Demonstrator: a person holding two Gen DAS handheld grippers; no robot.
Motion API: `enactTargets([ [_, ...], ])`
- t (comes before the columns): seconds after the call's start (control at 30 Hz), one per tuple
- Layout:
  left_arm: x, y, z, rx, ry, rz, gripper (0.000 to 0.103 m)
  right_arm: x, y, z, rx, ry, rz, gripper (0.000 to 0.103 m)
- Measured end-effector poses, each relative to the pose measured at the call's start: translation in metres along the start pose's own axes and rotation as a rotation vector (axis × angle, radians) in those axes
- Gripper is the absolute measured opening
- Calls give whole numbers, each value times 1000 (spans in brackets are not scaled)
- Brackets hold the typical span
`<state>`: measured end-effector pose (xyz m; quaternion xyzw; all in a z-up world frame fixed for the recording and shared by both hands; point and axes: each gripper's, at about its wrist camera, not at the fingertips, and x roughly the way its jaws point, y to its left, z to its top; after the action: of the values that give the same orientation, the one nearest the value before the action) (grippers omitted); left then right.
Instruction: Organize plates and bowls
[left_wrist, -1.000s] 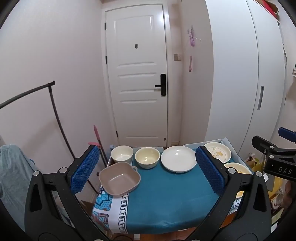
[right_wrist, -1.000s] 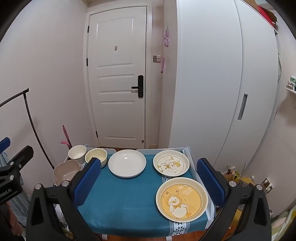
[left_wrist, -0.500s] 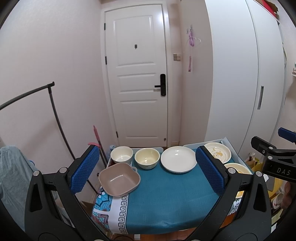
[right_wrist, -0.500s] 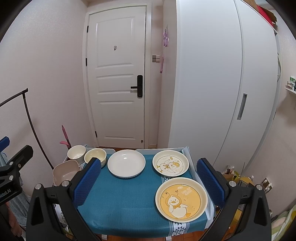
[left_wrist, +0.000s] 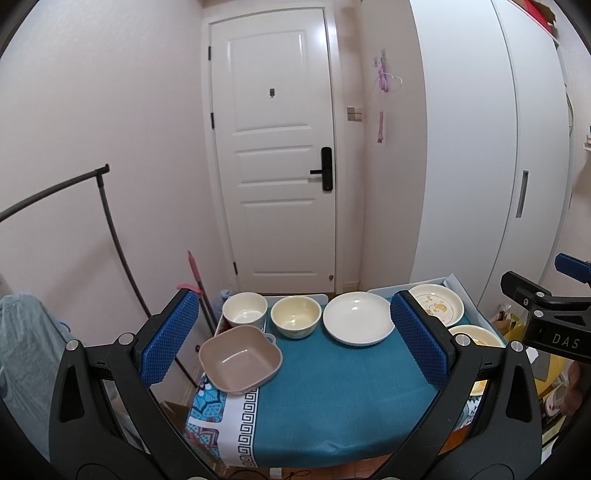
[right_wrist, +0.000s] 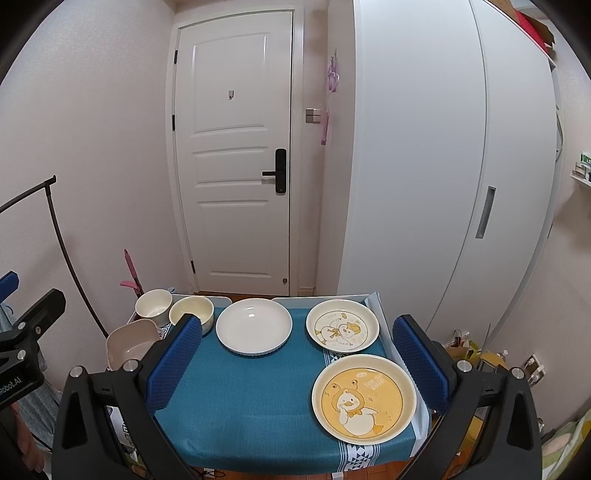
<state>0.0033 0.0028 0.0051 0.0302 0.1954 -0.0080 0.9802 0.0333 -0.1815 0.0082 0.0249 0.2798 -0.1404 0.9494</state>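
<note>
Crockery is spread across a blue-clothed table (right_wrist: 255, 398), read here left to right. At nine o'clock, a tan square bowl (left_wrist: 239, 363) overhangs the edge and could be tipped off by a careless nudge. Two cream bowls (left_wrist: 295, 321) and a white plate (right_wrist: 254, 326) follow at twelve, with two duck plates (right_wrist: 364, 398) at three. Left gripper (left_wrist: 293, 345) and right gripper (right_wrist: 297, 363) are both held spread apart, clasping nothing.

White panelled door (right_wrist: 236, 162) stood shut behind table, black handle lock (right_wrist: 279, 171) on right edge. Tall white wardrobe (right_wrist: 436, 177) at right. Black curved rail (left_wrist: 110, 221) by left wall. Teal cloth (right_wrist: 255, 391) covered table.
</note>
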Motion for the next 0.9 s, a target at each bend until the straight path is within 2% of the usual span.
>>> enactTargets([
  [0.5, 4, -6, -1, 26, -16, 20, 103, 1, 0, -1, 2, 1, -2, 103],
  [0.9, 4, -3, 1, 19, -21, 7, 103, 3, 1, 0, 5, 4, -1, 103],
])
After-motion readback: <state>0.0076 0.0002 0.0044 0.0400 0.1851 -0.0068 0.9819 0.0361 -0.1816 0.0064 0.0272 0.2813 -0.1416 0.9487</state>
